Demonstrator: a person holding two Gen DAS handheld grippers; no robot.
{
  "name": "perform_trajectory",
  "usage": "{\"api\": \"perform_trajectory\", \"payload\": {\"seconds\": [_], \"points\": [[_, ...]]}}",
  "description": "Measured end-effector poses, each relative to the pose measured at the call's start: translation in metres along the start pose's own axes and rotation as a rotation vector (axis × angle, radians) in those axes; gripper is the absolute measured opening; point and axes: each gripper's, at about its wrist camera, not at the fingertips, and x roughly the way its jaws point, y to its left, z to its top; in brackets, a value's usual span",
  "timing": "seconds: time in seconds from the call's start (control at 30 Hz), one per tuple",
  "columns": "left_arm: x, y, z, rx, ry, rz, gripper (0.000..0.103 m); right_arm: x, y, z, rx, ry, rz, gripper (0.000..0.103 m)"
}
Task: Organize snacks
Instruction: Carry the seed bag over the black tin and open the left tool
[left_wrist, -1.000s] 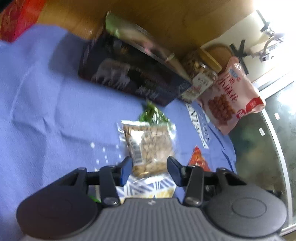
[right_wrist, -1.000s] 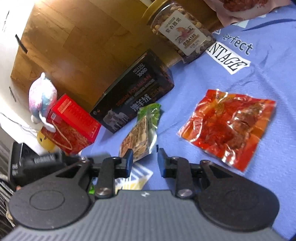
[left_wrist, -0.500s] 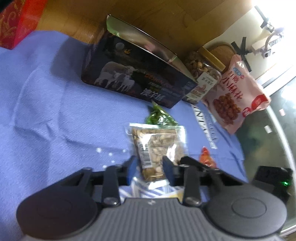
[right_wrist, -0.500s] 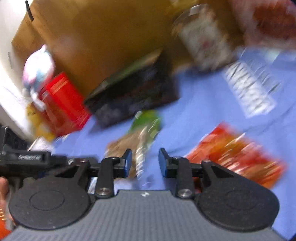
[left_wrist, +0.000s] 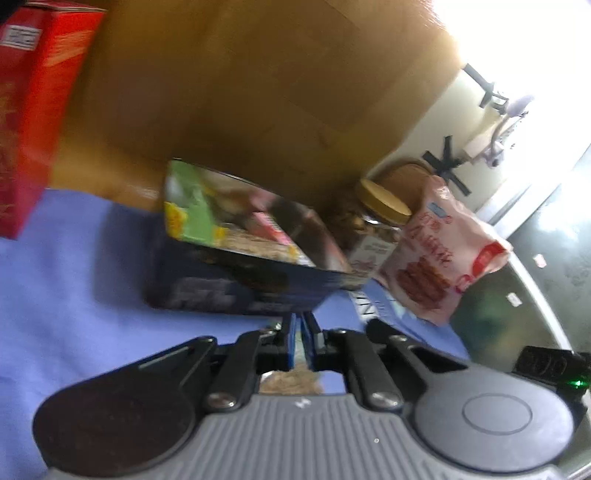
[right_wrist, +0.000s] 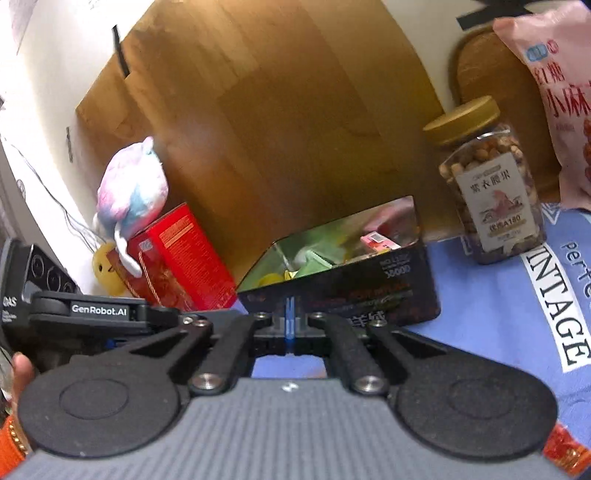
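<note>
Ahead, wood-panelled wall (right_wrist: 280, 122); beneath, blue tablecloth (left_wrist: 66, 295); far right, glaring window light (left_wrist: 524, 44) over pale wall (left_wrist: 436, 122).

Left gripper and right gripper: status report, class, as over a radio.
Left gripper shut on nut packet, lifted. Right gripper shut, empty. Open dark tin just ahead, snacks already inside. Nothing between jaws and tin.

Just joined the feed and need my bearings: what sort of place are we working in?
Most likely a home, on a table under a blue printed cloth. The signs: a plush toy on a red box, a nut jar, and an open tin of snacks against a wooden panel.
</note>
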Motion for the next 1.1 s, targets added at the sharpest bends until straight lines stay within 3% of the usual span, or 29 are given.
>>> {"api": "perform_trajectory", "payload": {"seconds": [0.1,0.27,0.33,0.4,0.47,0.57,0.6,0.63,0.83,0.9,1.0,1.07,1.1], "points": [[0.000,0.018,-0.017,-0.038,0.067,0.030,0.029,-0.005,-0.017,-0.009,0.010,0.012,-0.042,0.009],[0.015,0.032,-0.048,-0.132,0.172,-0.013,0.041,0.009,-0.056,-0.020,0.151,0.118,-0.090,0.012],[0.023,0.034,-0.057,-0.164,0.183,-0.003,0.057,0.014,-0.054,-0.027,0.137,0.169,-0.082,0.015],[0.031,0.032,-0.064,-0.167,0.163,-0.018,0.057,0.018,-0.052,-0.037,0.128,0.224,-0.076,0.022],[0.037,0.023,-0.065,-0.144,0.146,-0.005,0.054,0.015,-0.049,-0.046,0.165,0.241,-0.022,0.021],[0.038,0.015,-0.065,-0.083,0.128,0.066,0.025,0.005,-0.035,-0.053,0.127,0.221,-0.046,0.015],[0.038,0.017,-0.065,-0.098,0.137,0.063,0.021,0.002,-0.033,-0.054,0.143,0.214,-0.031,0.007],[0.037,0.021,-0.064,-0.119,0.140,0.055,0.018,-0.002,-0.031,-0.056,0.157,0.201,-0.030,0.007],[0.022,0.022,-0.049,-0.144,0.113,0.016,0.018,-0.014,-0.016,-0.037,0.144,0.103,0.002,0.005],[0.014,0.016,-0.025,-0.143,0.064,-0.012,0.018,-0.011,-0.010,-0.015,0.118,0.038,0.011,0.004],[0.006,-0.006,0.019,-0.051,-0.062,-0.001,0.020,0.002,-0.003,0.022,0.058,-0.070,0.019,0.004],[0.013,-0.013,0.046,-0.005,-0.123,0.039,0.028,0.026,0.000,0.043,-0.021,-0.112,-0.008,0.008],[0.022,-0.012,0.059,-0.002,-0.149,0.069,0.040,0.040,-0.002,0.049,-0.048,-0.107,-0.026,0.015]]}}
